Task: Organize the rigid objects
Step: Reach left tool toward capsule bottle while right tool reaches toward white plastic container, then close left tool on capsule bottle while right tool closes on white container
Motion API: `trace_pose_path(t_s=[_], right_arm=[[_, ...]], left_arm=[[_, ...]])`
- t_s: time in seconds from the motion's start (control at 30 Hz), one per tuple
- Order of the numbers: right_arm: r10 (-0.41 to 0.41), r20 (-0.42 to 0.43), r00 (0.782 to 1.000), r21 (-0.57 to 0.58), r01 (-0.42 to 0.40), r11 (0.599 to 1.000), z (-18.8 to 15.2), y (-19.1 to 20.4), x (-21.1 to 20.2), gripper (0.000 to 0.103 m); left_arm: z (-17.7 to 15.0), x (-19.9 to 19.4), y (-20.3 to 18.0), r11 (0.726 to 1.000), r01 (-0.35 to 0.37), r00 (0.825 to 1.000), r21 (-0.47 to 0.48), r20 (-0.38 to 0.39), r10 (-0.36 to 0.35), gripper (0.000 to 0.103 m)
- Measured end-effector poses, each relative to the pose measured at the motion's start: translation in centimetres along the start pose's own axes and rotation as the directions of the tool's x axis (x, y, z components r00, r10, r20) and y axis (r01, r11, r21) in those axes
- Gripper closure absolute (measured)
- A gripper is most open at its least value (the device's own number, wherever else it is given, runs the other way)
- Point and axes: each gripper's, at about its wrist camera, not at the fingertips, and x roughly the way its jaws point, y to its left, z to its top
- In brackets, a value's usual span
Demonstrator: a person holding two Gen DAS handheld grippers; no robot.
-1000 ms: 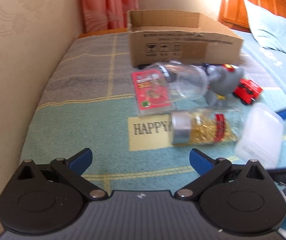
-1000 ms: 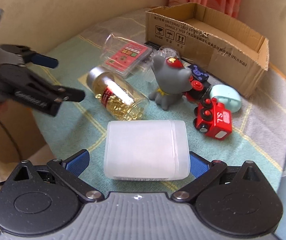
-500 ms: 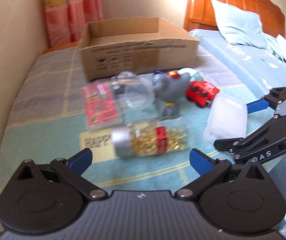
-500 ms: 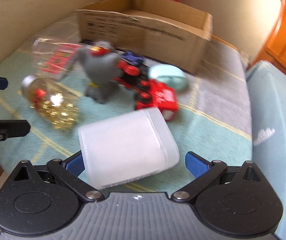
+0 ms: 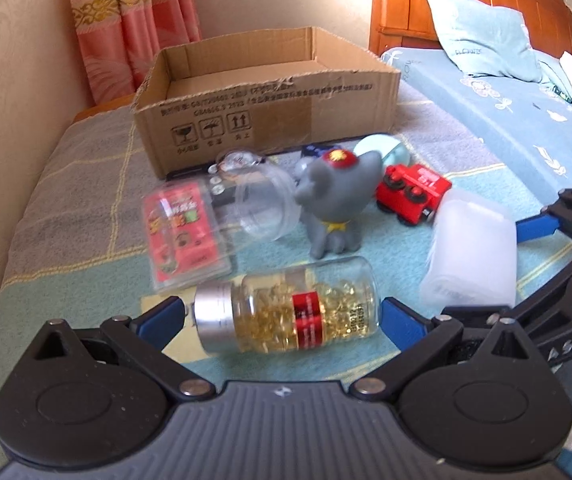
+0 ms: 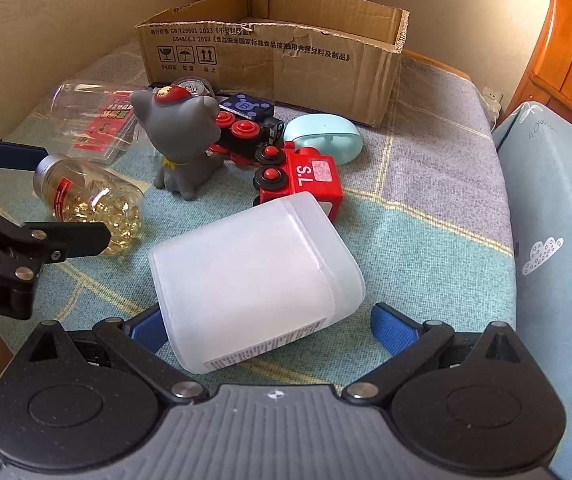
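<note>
The left gripper (image 5: pixel 282 316) hung low over the bed (image 5: pixel 66 280) with its blue-tipped fingers (image 5: pixel 162 314) spread wide, one at each end of the capsule bottle (image 5: pixel 286 312), which lay on its side with its silver cap toward the left finger. Whether the pads actually touched the bottle I could not tell. The right gripper (image 6: pixel 270 324) was likewise released, its fingers (image 6: pixel 393 328) standing either side of the near end of the frosted white container (image 6: pixel 254 276); this lay tilted on the checked blanket, its far corner just beside the red toy train (image 6: pixel 305 176).

Behind the bottle sat the grey cat figure (image 5: pixel 333 200), upright, with a red cap on its head. To its left a clear jar (image 5: pixel 262 200) lay on its side next to a red card pack (image 5: pixel 184 232) in a clear case. A pale blue oval case (image 6: pixel 323 138) rested near the cardboard box (image 5: pixel 270 96), which stood open at the back by the pink curtain (image 5: pixel 134 20). A wooden headboard (image 5: pixel 465 4) and pillow (image 5: pixel 485 36) showed off to the right.
</note>
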Motion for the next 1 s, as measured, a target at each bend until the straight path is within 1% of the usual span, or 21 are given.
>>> trace_pose_path(t_s=[0.13, 0.27, 0.3, 0.37, 0.6, 0.7, 0.87, 1.0], right_arm=[[0.007, 0.008, 1.0, -0.012, -0.007, 1.0, 0.0, 0.0, 0.1, 0.0], [0.014, 0.02, 1.0, -0.019, -0.013, 1.0, -0.2, -0.1, 0.0, 0.0], [0.015, 0.026, 1.0, -0.021, -0.014, 1.0, -0.3, -0.1, 0.0, 0.0], [0.019, 0.039, 0.999, -0.025, -0.018, 1.0, -0.5, -0.2, -0.1, 0.0], [0.036, 0.055, 0.998, -0.048, -0.033, 0.998, -0.4, -0.2, 0.1, 0.0], [0.048, 0.067, 0.997, -0.065, -0.044, 0.997, -0.3, -0.3, 0.3, 0.0], [0.061, 0.086, 0.994, -0.085, -0.054, 0.995, -0.2, -0.2, 0.4, 0.0], [0.054, 0.089, 0.995, -0.103, -0.045, 0.994, 0.0, -0.1, 0.2, 0.0]], left_arm=[[-0.5, 0.6, 0.8, 0.999, -0.028, 0.999, -0.028, -0.024, 0.027, 0.001], [-0.9, 2.0, 0.6, 0.999, -0.02, 0.997, -0.051, -0.072, 0.017, 0.0], [-1.0, 2.0, 0.7, 0.998, -0.011, 0.998, -0.065, -0.059, 0.007, 0.0], [-1.0, 2.1, 0.8, 0.997, -0.011, 0.998, -0.079, -0.057, 0.006, 0.0], [-2.1, 1.9, 0.4, 0.994, -0.035, 0.999, -0.104, 0.02, 0.037, 0.0], [-2.0, 1.9, 0.5, 0.995, -0.028, 0.999, -0.097, 0.022, 0.03, 0.0], [-1.6, 2.1, 0.6, 0.993, -0.045, 0.999, -0.108, 0.009, 0.046, 0.0], [-1.5, 1.9, 0.5, 0.993, -0.056, 0.998, -0.102, 0.022, 0.059, 0.001]])
